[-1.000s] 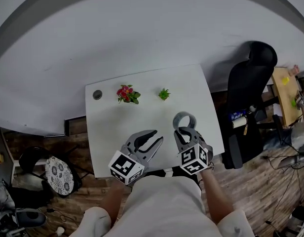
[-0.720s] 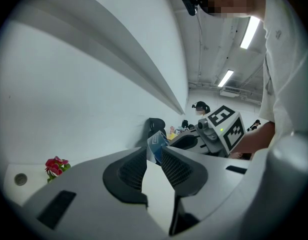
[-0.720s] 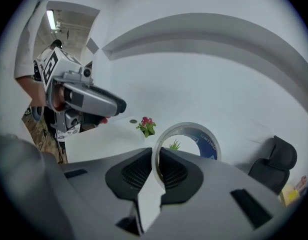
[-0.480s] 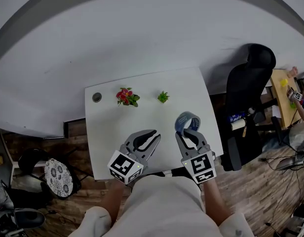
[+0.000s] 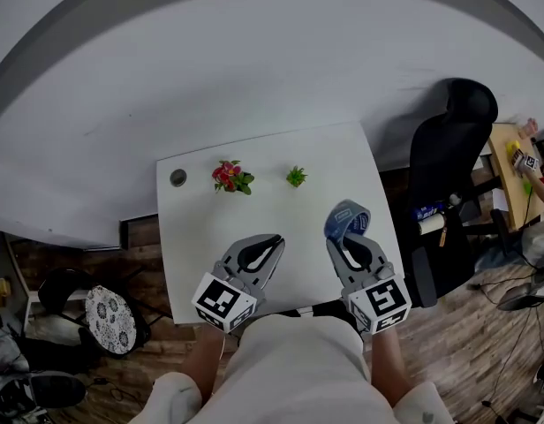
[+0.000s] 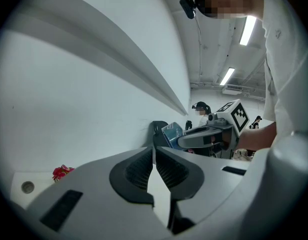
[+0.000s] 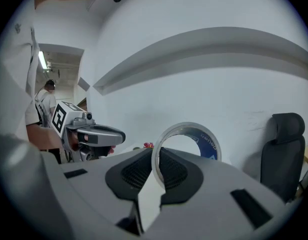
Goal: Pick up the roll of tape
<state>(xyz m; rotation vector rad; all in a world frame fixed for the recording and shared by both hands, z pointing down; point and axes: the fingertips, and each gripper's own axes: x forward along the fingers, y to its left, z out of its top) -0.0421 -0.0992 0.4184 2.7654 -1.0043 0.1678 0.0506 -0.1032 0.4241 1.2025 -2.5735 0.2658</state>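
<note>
Here, over a white rectangular table (image 5: pixel 201 228), the right gripper (image 5: pixel 351 238) pinches the wall of a blue-cored clear tape roll (image 5: pixel 345 218), while the jaws of the empty left gripper (image 5: pixel 271 240) have just been closing, tips meeting.

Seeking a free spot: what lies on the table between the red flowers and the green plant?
Nothing: the head view shows bare table between the red flowers and green plant.

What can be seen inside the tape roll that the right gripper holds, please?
Inside the tape roll: blank white wall and its blue printed core; the right gripper covers the lower part.
</note>
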